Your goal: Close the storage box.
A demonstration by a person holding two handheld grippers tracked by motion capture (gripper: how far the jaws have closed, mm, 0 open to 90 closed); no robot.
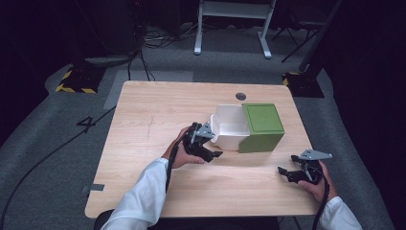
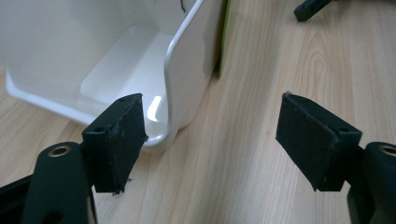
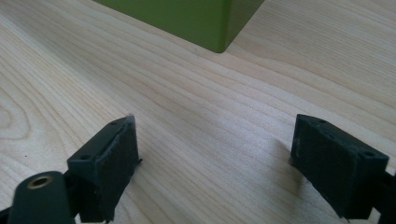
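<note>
Left gripper, held wide open and empty just beside the white drawer pulled out of the green box, may tip that drawer if nudged.

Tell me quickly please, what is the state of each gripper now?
Left gripper: open, holding nothing, beside the white drawer.
Right gripper: open, holding nothing, above the table.
</note>
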